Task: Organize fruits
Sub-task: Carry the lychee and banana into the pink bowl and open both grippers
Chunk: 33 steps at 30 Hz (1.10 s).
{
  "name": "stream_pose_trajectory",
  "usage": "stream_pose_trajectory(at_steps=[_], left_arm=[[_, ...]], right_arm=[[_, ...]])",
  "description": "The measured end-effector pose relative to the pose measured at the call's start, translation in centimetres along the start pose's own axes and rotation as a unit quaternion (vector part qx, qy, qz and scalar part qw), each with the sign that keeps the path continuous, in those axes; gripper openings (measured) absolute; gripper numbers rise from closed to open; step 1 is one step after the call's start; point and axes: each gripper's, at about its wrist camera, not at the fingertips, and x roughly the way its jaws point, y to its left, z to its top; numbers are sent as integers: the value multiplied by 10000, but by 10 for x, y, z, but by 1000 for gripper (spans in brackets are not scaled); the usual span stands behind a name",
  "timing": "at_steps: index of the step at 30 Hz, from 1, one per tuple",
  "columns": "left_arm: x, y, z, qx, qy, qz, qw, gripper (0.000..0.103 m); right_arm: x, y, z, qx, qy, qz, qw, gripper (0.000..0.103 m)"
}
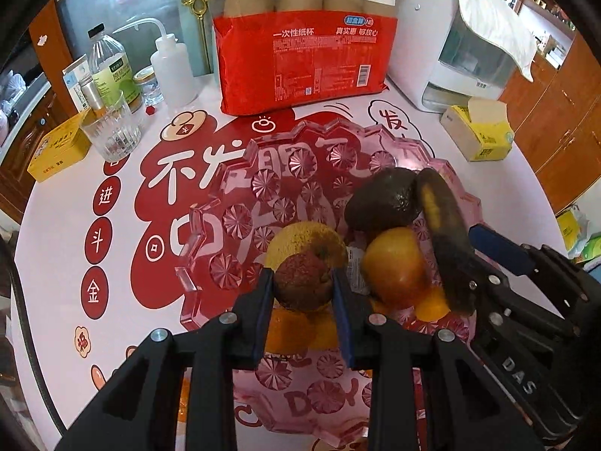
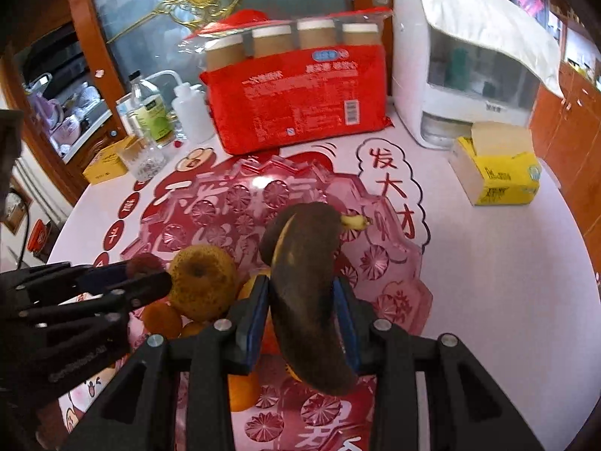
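Fruits over pink tray (image 1: 195, 263) at frame centre: brown lychee (image 1: 302, 282) clamped in left gripper (image 1: 303, 289), blackened banana (image 2: 308, 293) clamped in right gripper (image 2: 300, 315). Avocado (image 1: 383, 203), pear (image 2: 203, 285), oranges (image 1: 394, 267) piled in tray. Red cup pack (image 1: 300, 56) upper centre.

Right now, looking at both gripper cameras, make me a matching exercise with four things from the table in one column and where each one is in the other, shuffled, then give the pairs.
Things:
1. blackened banana
2. small reddish-brown fruit
3. dark avocado
4. yellow tissue box

Places:
A. lying in the pink glass tray
B. clamped in the left gripper
C. on the table, right of the tray
D. clamped in the right gripper

Pairs: 1-D, 2-B, 3-A, 4-C
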Motion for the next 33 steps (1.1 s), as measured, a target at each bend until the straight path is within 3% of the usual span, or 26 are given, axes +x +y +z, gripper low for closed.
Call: stream_pose_trajectory(at_steps=[3,10,16,33], left_arm=[[-3,1,-2,-45,-19,-12,10000,39],[-22,7,-8,-181,-181,322,9992,89],[-37,15,-13,-371,-231,285,9986,90],[-108,13,-26,-284,-746,308,9963,90]], right_arm=[[-6,3,-2,-62,-56,9,10000,44],[-21,-1,-8,83,-144,80,9998,46],[-39,-2,-15,148,-220,106,9996,47],[-109,12,-21,130,-801,102,9966,57]])
